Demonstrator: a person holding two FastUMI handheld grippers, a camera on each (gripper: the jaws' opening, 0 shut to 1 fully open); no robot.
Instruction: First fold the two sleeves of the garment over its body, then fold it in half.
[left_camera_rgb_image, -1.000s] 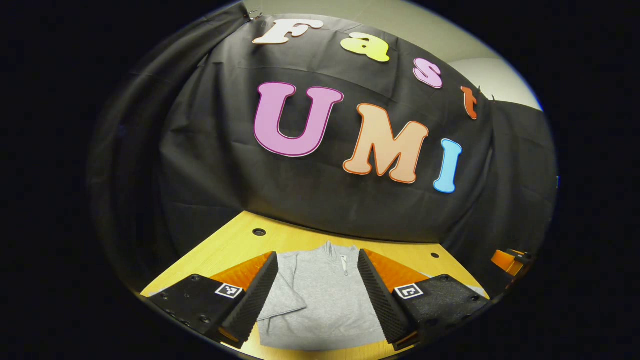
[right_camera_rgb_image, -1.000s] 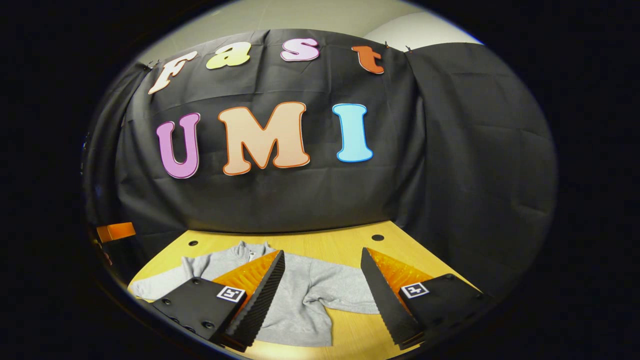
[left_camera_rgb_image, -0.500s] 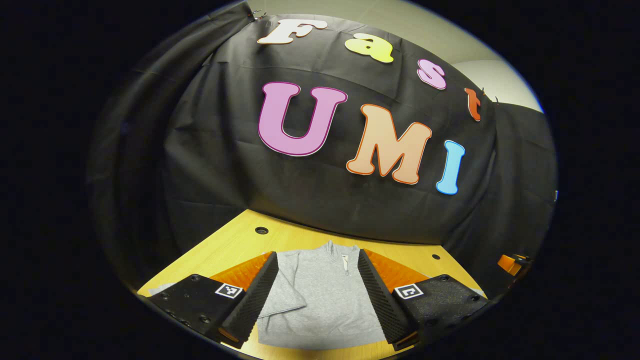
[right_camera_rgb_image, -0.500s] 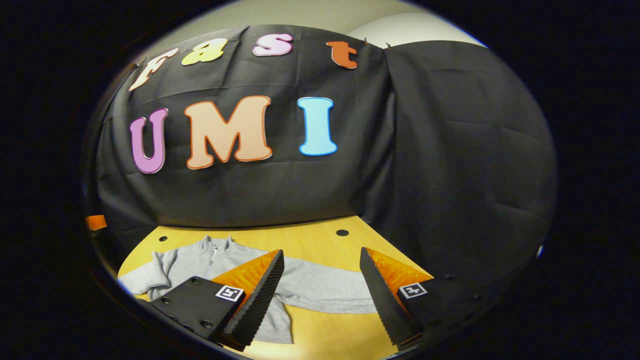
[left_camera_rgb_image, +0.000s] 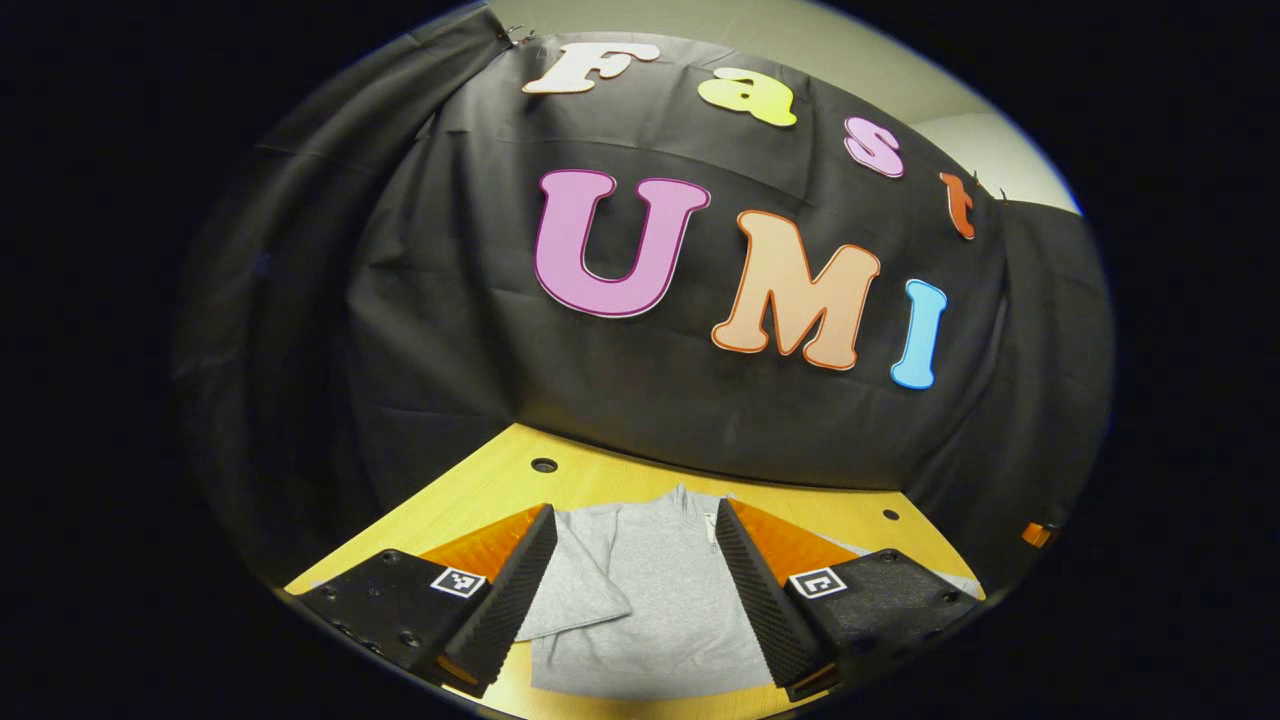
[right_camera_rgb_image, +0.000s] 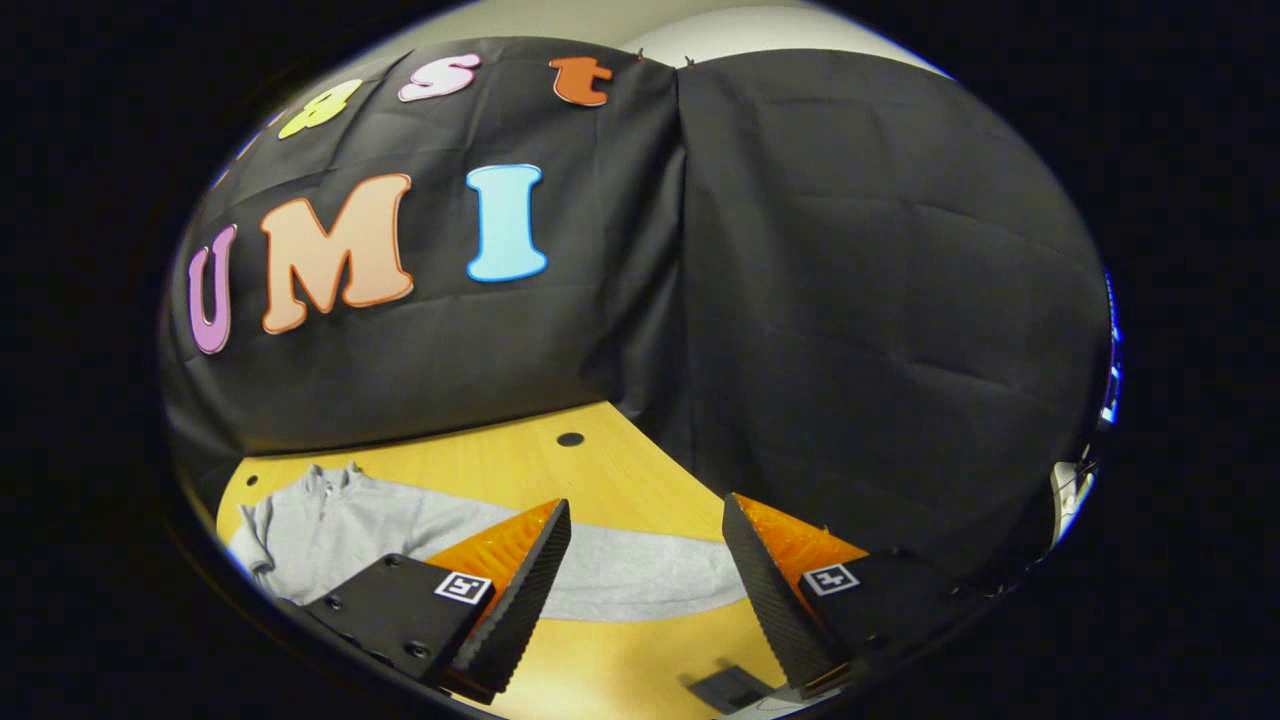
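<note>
A: Item one, left gripper (left_camera_rgb_image: 636, 590). Pose?

B: Held low over the near edge of the wooden table (left_camera_rgb_image: 480, 490), aimed toward the booth's black cloth wall (left_camera_rgb_image: 640, 400). Fingers spread wide, nothing between them; they hang above the grey garment (left_camera_rgb_image: 650, 600) without touching it that I can tell.

A: Item two, right gripper (right_camera_rgb_image: 645, 590)?

B: Also low and level, set to the right of the garment (right_camera_rgb_image: 330, 530). Fingers parted, holding nothing. The outstretched right sleeve (right_camera_rgb_image: 640, 580) lies flat on the table (right_camera_rgb_image: 520, 460), running across the gap between them.

A: Garment entry, by view.

B: Left gripper view: body flat on the table, collar toward the wall, left sleeve (left_camera_rgb_image: 580, 580) already folded over the body. Right gripper view: the collar end sits far left, and the right sleeve is unfolded, reaching away from the body.

A: Sundries?

B: Right gripper view, nearer than the sleeve: a small dark flat piece (right_camera_rgb_image: 730, 688) on the table; I cannot tell what it is.
</note>
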